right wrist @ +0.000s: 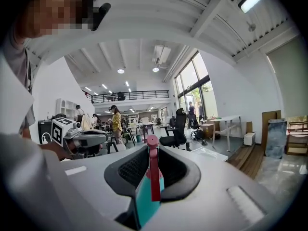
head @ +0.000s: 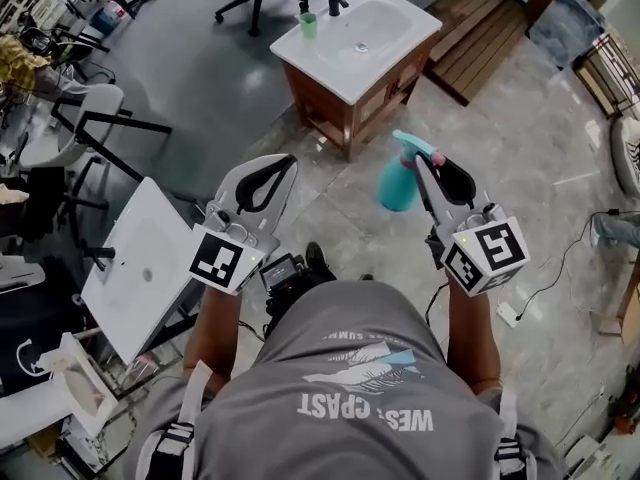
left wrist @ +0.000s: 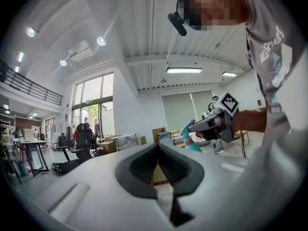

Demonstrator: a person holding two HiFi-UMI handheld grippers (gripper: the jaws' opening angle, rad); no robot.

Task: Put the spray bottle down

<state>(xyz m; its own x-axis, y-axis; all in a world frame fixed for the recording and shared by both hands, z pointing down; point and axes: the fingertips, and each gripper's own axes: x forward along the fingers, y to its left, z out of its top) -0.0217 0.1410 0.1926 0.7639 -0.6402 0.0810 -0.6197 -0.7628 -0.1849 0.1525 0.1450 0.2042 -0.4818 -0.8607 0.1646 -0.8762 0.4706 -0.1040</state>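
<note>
Head view: teal plastic spray bottle with pink trigger (head: 397,186) pinched in right tool (head: 420,163), carried in air above tiled floor at 1 o'clock. Not yet set down; whole placement judged left. White washbasin on wooden cabinet (head: 322,68) at 12 o'clock: bowl seen empty. Small green cup (head: 308,25) on rim, contents not discernible.

Left gripper view: left tool (left wrist: 158,150) pressed together, nothing held.

Right gripper view: bottle clamped between jaws.

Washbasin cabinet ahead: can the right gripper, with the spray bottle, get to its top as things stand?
Probably, with a step closer: only bare floor lies between the right gripper, shut on the spray bottle, and the washbasin cabinet.
</note>
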